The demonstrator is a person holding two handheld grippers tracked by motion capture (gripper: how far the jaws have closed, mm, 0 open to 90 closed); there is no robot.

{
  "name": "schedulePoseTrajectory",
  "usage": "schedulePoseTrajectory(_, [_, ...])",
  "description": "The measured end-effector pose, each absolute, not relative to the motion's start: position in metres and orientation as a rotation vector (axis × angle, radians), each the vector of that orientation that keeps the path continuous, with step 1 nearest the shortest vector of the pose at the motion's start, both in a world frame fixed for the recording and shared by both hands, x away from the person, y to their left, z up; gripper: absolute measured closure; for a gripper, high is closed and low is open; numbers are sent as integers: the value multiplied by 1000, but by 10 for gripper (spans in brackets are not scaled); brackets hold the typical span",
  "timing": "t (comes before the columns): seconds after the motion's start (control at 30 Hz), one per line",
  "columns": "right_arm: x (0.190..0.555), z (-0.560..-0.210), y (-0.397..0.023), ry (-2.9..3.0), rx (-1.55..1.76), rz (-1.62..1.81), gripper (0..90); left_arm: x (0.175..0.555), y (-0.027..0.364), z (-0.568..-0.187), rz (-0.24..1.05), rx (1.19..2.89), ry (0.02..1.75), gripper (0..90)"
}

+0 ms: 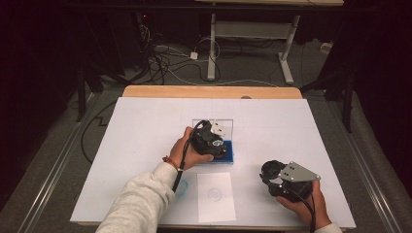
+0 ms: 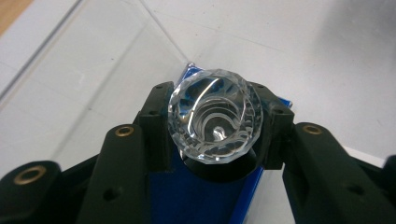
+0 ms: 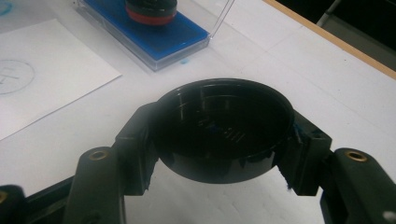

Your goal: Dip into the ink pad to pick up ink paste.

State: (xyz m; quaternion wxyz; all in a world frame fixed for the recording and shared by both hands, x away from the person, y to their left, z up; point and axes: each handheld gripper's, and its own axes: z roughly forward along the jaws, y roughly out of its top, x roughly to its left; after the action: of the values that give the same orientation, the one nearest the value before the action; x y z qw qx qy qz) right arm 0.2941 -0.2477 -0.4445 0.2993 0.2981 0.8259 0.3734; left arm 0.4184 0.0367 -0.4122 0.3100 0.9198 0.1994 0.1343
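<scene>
Left hand-held gripper (image 2: 212,140) pinching clear-topped stamp (image 2: 215,121), standing on blue ink pad (image 2: 201,196). Hard, slippery, maybe breakable: best squeezed at sides. Right hand-held gripper (image 3: 219,154) pinching black cap (image 3: 224,135), well right of pad.

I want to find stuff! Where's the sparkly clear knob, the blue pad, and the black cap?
Clear knob (image 2: 215,122): left gripper view, middle of its faceted top.
Blue pad (image 3: 154,29): right gripper view, its flat blue top.
Black cap (image 3: 224,135): right gripper view, its hollow inside.

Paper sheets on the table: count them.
1. The paper sheet lies at the near edge, between both hands, in front of the blue ink pad. More may be hidden.
</scene>
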Motion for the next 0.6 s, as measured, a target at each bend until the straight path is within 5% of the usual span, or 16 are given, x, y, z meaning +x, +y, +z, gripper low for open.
schedulePoseTrajectory(0.6, [294,-444,-246,2200,772,992,386,380,85,-400,349,2322,495,548])
